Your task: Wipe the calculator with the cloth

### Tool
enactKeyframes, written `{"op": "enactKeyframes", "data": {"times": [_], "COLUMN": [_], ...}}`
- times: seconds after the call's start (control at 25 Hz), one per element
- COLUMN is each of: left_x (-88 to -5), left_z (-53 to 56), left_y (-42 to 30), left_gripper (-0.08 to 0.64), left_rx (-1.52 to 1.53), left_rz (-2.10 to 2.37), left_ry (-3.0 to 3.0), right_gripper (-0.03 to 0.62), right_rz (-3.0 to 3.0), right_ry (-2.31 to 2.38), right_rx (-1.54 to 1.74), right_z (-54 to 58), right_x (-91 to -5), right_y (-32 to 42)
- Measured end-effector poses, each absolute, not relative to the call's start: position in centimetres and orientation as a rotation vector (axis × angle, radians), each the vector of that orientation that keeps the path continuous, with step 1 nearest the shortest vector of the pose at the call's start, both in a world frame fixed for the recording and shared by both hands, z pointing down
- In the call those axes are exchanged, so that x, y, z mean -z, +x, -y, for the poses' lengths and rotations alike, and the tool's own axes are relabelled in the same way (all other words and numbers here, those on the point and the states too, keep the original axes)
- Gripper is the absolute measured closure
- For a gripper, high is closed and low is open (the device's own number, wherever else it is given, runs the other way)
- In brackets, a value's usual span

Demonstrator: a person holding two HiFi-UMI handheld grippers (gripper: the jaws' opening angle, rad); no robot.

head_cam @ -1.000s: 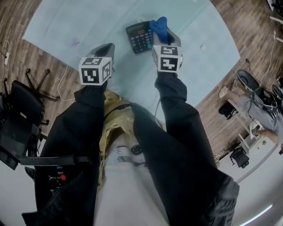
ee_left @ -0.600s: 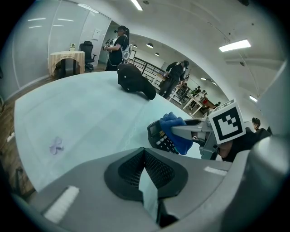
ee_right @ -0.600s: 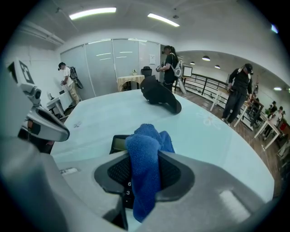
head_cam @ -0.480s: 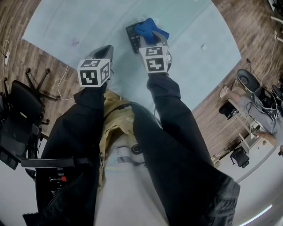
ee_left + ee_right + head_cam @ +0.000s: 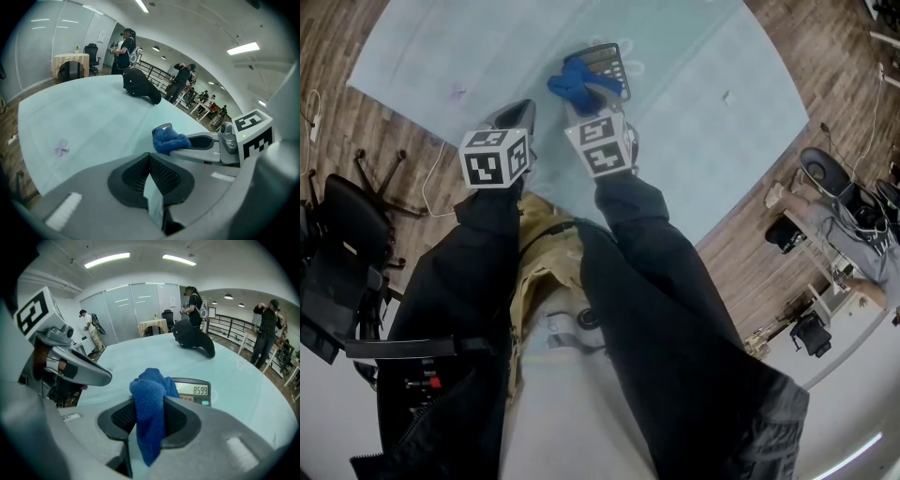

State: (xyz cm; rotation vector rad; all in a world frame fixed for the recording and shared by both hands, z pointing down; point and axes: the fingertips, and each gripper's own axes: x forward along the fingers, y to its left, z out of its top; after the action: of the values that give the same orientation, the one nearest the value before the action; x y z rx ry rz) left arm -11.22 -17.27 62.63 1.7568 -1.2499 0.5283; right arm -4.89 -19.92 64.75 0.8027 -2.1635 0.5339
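Right gripper (image 5: 584, 97) outstretched, clamping cloth (image 5: 570, 79) at calculator (image 5: 611, 64)

Pale blue-green desk (image 5: 722, 56) with a rounded edge, set on wood-plank floor (image 5: 337, 66). Black office chair (image 5: 342, 225) off its left side. White ceiling, strip lights (image 5: 107, 259) lit. Glass partition wall (image 5: 126, 301) at far end, with a small wooden table (image 5: 152, 326) before it. Black railing (image 5: 229, 326) to the right. People (image 5: 194, 301) stand beyond the desk.

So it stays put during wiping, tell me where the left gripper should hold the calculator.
Probably the display end of the calculator, left gripper coming down from above onto its side edges: it lies flat, and the cloth covers the near part.
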Motion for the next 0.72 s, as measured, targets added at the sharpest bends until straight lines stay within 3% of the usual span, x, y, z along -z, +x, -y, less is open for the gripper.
{"op": "enactKeyframes", "data": {"times": [0.36, 0.72], "left_x": [-62.7, -62.3], "left_z": [16.8, 16.4], "left_y": [-11.8, -12.1], "left_gripper": [0.564, 0.565], "left_rx": [-0.512, -0.504], "left_rz": [1.264, 1.271], "left_ry": [1.744, 1.743], "right_gripper": [0.466, 0.466], "right_rz": [2.263, 2.154], "right_ry": [0.82, 1.122], "right_rx": [-0.568, -0.47], "right_z": [18.9, 25.8], "right_x": [-60.4, -58.2], "right_y": [-4.5, 4.1]}}
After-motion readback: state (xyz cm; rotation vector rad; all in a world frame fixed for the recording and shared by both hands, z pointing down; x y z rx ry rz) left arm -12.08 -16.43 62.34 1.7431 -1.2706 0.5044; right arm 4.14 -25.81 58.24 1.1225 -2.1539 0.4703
